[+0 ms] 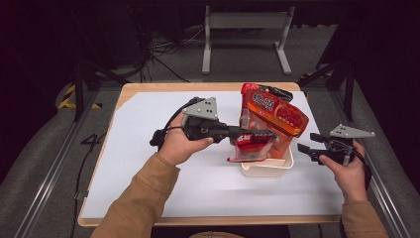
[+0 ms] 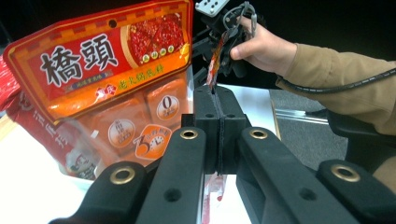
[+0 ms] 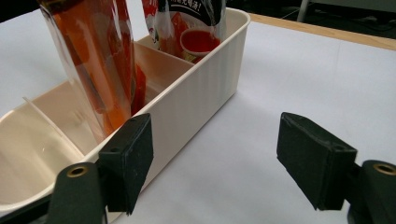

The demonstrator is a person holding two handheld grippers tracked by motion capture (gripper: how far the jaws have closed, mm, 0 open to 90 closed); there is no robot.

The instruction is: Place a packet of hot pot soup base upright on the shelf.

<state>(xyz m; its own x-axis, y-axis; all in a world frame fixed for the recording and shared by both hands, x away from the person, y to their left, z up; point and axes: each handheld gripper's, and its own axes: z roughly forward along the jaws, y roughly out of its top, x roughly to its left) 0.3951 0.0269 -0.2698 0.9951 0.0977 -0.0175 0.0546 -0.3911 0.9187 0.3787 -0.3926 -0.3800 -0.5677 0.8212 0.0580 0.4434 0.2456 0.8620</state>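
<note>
My left gripper (image 1: 267,134) reaches to the right over the white divided bin (image 1: 270,168), shut on the edge of a red sauce packet (image 1: 249,146). In the left gripper view the packet (image 2: 215,60) runs edge-on through the closed gripper (image 2: 215,95). An orange pouch (image 1: 277,116) with printed characters stands upright in the bin, just behind the held packet, and looms large as the orange pouch (image 2: 107,70). My right gripper (image 1: 302,148) hovers open beside the bin's right wall. Its gripper (image 3: 215,158) frames the bin wall (image 3: 187,107) and the orange pouch (image 3: 98,60).
A second red pouch (image 1: 257,91) stands at the bin's far end, seen as the red pouch (image 3: 187,28). The bin sits on a white sheet (image 1: 148,148) over a wooden table (image 1: 133,88). A metal stand (image 1: 245,22) is on the floor beyond.
</note>
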